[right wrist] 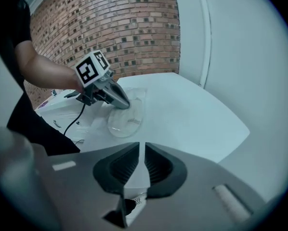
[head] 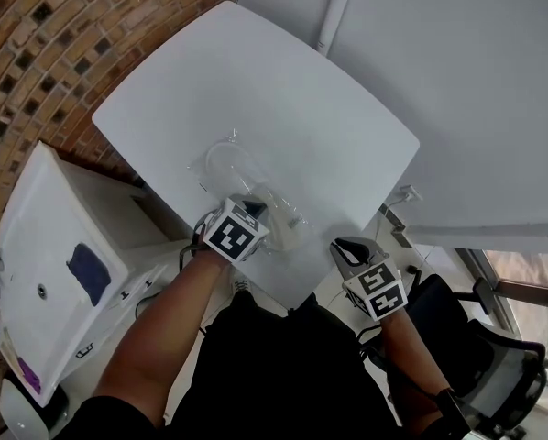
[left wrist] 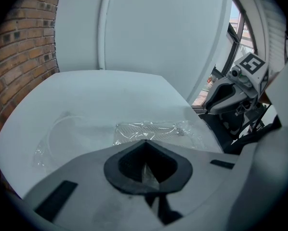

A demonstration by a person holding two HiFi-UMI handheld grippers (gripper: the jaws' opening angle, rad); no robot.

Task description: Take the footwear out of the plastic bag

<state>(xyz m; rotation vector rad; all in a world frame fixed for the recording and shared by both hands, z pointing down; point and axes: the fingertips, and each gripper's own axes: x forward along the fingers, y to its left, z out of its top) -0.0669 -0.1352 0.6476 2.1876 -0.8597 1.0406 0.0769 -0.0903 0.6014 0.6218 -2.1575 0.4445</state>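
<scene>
Far left: curved brick wall (head: 36, 26) of brown and tan blocks. Just right of it, on the near side: boxy white cabinet (head: 63, 236) with a dark blue patch on top. Centre: rounded-corner white table (head: 283, 81), smooth and matt, set cornerwise, its far corner close to a white pipe (head: 334, 16).

On the table's near left part: flat clear plastic bag (head: 226, 165), crinkled and glossy, with a rounded outline at its far end. Bare forearm (head: 155, 337) reaching in from the near side to the left gripper (head: 253, 205), grey-bodied with a black-and-white marker cube, pointed steeply down at the bag's near end. Dark pads pressed together, with what looks like a thin fold of the clear film pinched between them. Just right of that tip: cream, finely patterned footwear (head: 288, 229), inside the film, lying flat close to the table's near edge; exact shape hard to make out through the plastic.

Further right, off the table's near right edge: right gripper (head: 349, 247), same grey build and marker cube, well apart from the bag. Pads slightly apart, a narrow slit between them, nothing held. Far right, near side: black office chair (head: 494, 365).
</scene>
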